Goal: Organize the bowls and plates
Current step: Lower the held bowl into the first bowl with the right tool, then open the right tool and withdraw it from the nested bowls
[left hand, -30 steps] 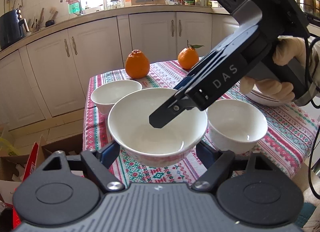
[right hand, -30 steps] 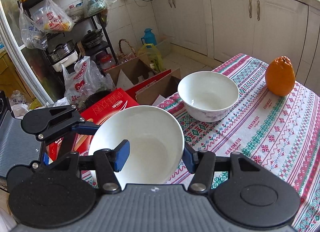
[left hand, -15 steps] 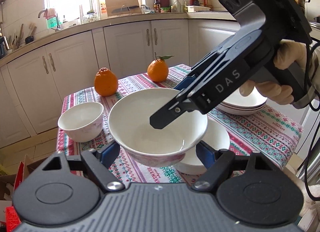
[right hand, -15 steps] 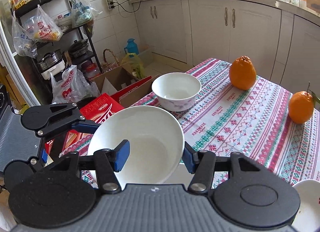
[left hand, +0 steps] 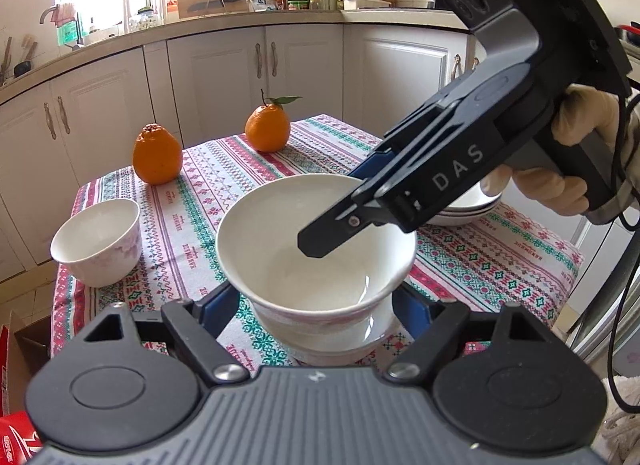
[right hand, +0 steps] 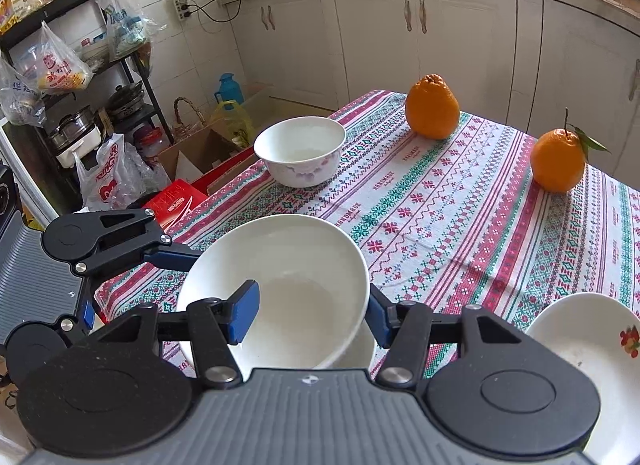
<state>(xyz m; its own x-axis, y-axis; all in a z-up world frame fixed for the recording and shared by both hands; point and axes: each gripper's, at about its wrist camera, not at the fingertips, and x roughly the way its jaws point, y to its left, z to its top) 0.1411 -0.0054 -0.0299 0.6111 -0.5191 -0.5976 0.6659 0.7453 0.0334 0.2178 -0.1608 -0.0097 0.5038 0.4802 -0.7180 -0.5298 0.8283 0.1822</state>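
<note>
A large white bowl (left hand: 316, 249) hangs above the table, held from two sides. My left gripper (left hand: 314, 301) is shut on its lower body, a blue pad against each side. My right gripper (right hand: 310, 315) is shut on the bowl's wall, one pad inside and one outside the rim. In the left wrist view the right gripper (left hand: 344, 205) reaches in from the right, held by a gloved hand (left hand: 560, 181). In the right wrist view a left finger (right hand: 168, 255) touches the bowl's left side. Directly beneath sits another white bowl (left hand: 340, 339), mostly hidden.
A small flowered bowl (right hand: 300, 151) stands near the table's left edge. Two oranges (right hand: 432, 107) (right hand: 558, 161) sit at the far side. Stacked white plates (left hand: 468, 213) lie at the right. Cardboard boxes (right hand: 200, 153) and bags fill the floor beyond the edge of the patterned tablecloth (right hand: 460, 225).
Both grippers carried the large bowl sideways across the table. It went from beside the second white bowl to right above it. The small flowered bowl fell away to the left.
</note>
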